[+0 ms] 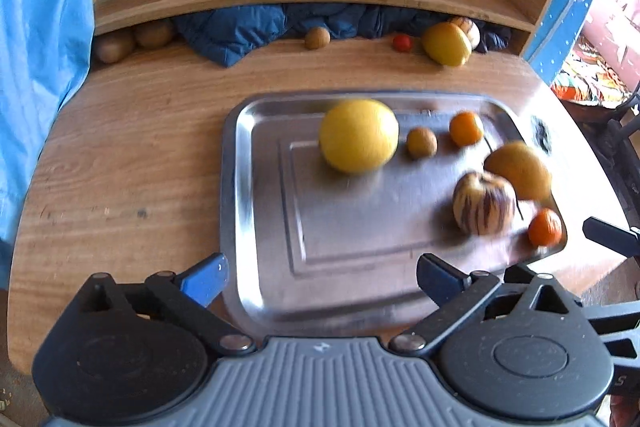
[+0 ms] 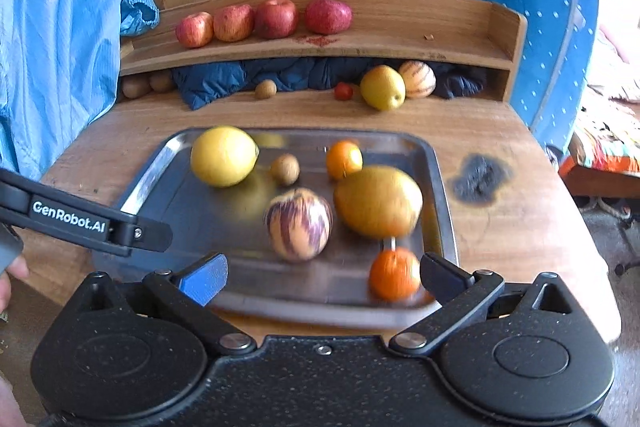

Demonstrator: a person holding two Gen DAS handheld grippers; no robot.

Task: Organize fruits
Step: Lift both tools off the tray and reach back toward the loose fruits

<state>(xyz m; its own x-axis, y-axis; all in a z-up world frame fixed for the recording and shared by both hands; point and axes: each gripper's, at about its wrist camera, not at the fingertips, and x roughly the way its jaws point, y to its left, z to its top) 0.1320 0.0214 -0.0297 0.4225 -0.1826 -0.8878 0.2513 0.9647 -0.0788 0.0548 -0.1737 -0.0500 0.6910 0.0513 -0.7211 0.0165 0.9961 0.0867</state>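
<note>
Both your grippers hover at the near edge of the metal tray (image 2: 442, 187), fingers spread wide, nothing held.

Right gripper (image 2: 320, 277): the near orange (image 2: 394, 273) sits at about 1 o'clock, just inside your right finger and closest of all. The striped fruit (image 2: 298, 229) is at 12 o'clock, touching or nearly touching the brown pear (image 2: 378, 201), whose long axis runs 9-to-3.

Left gripper (image 1: 320, 277): only bare tray ahead; the large yellow fruit (image 1: 359, 135) lies farther off at 12 o'clock.

Your right hand is nearer the cluster. The pear's stem crowds the orange. The shelf (image 2: 400, 43) holds four apples (image 2: 236, 23).
</note>
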